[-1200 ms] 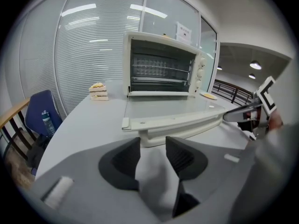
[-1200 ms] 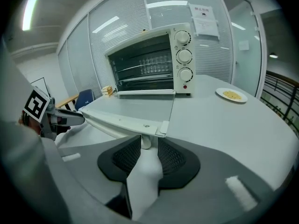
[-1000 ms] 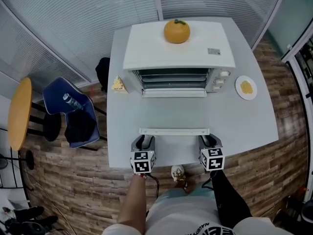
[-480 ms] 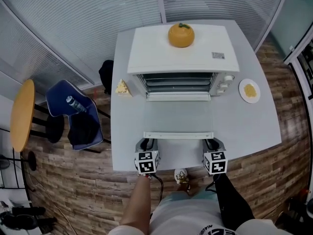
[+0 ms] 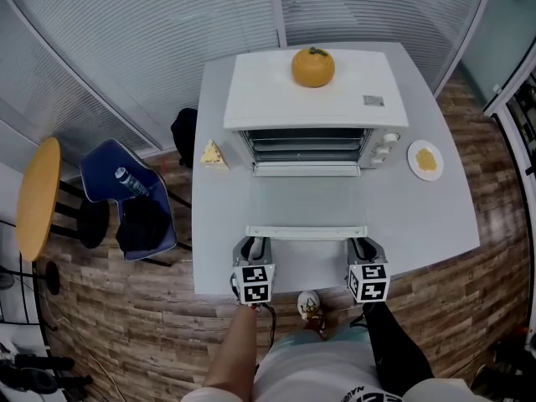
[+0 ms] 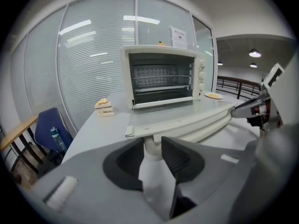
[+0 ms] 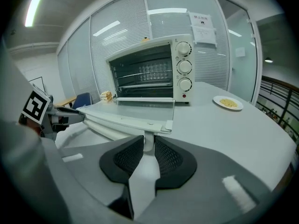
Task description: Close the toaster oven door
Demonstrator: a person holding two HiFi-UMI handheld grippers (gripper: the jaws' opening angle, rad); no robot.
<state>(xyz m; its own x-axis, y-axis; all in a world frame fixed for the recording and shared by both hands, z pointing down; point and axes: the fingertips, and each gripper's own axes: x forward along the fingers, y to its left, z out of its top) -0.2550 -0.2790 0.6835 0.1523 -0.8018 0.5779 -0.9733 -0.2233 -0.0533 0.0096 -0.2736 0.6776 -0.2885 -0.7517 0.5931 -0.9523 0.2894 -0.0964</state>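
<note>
Left gripper [image 6: 150,146] fingers just closed, clamped on door handle [image 5: 306,232] post | right gripper [image 7: 148,144] fingers likewise | head view: contact too small to judge | oven door [image 5: 306,201] lies open

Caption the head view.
Left gripper and right gripper just closed on the white bar handle of the open white toaster oven.

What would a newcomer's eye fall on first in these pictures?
The white toaster oven in the middle of the table stands out, door folded down flat, an orange fruit on its roof. At the near edge, the left gripper and right gripper have just closed on the door handle, one at each end.
</note>
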